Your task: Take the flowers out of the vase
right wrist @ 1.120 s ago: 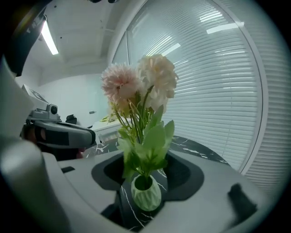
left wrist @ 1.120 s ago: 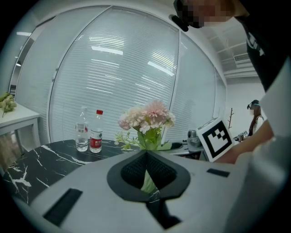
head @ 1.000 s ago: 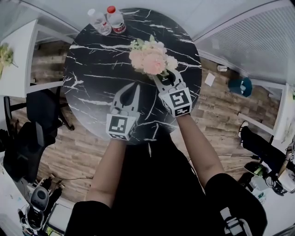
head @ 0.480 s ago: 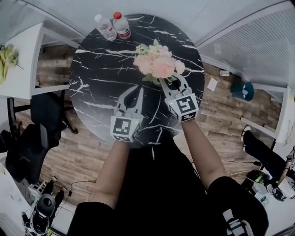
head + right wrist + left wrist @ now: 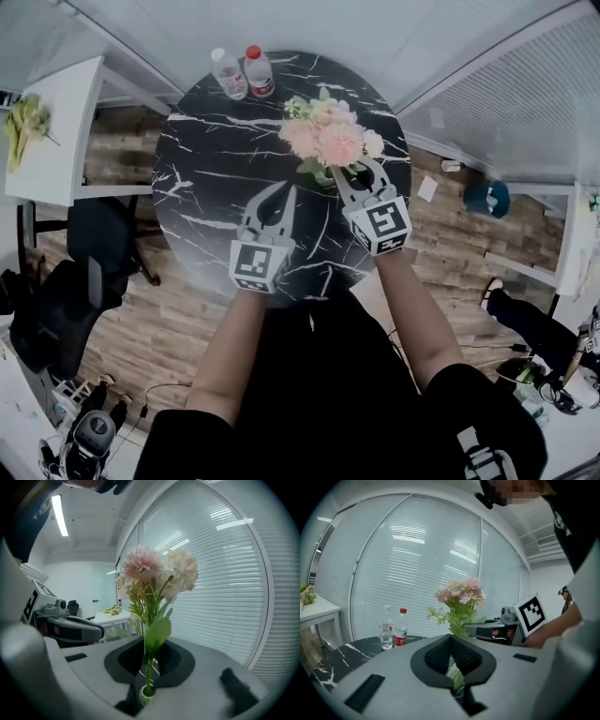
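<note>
Fingers (image 5: 251, 211) over marble table (image 5: 206, 187), blinds (image 5: 506, 103) beyond

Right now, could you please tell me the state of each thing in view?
Flowers: stems gripped, lower end in the vase.
Vase: upright, holding the stems.
Right hand-held gripper: shut on the flowers.
Left hand-held gripper: shut, empty.
Red-capped bottle: upright, capped.
Pale-capped bottle: upright, capped.

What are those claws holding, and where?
Right gripper pinches the flowers by their stems, just above the vase; left gripper is shut, holding nothing.
</note>
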Motion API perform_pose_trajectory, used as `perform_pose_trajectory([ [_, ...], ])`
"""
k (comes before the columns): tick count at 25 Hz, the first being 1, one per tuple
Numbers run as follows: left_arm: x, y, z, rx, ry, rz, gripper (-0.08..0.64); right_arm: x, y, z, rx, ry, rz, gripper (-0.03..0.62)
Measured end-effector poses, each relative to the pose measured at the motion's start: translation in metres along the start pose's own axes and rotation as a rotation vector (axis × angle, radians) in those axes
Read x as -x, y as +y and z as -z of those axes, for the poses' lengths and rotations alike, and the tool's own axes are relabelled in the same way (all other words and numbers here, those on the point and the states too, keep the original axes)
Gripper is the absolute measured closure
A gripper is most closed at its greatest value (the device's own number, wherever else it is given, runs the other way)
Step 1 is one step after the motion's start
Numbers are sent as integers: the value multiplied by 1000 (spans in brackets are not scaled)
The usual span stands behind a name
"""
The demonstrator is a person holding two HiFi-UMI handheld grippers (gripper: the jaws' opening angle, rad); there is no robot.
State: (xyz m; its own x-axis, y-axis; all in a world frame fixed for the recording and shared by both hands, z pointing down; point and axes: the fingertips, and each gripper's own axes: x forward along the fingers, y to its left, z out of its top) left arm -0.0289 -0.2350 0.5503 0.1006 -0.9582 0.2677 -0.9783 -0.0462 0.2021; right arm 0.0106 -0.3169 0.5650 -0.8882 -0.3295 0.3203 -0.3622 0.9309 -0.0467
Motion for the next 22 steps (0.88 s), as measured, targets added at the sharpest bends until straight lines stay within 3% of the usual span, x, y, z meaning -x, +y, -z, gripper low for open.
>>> perform_pose_trajectory([
  [14,34,-2,-39,-49,-50,22,549,28,23,-60,30,-25,1,545],
  [22,53,6,-36,-42,-47,25,549,27,55,-56,26,11,-35,545],
])
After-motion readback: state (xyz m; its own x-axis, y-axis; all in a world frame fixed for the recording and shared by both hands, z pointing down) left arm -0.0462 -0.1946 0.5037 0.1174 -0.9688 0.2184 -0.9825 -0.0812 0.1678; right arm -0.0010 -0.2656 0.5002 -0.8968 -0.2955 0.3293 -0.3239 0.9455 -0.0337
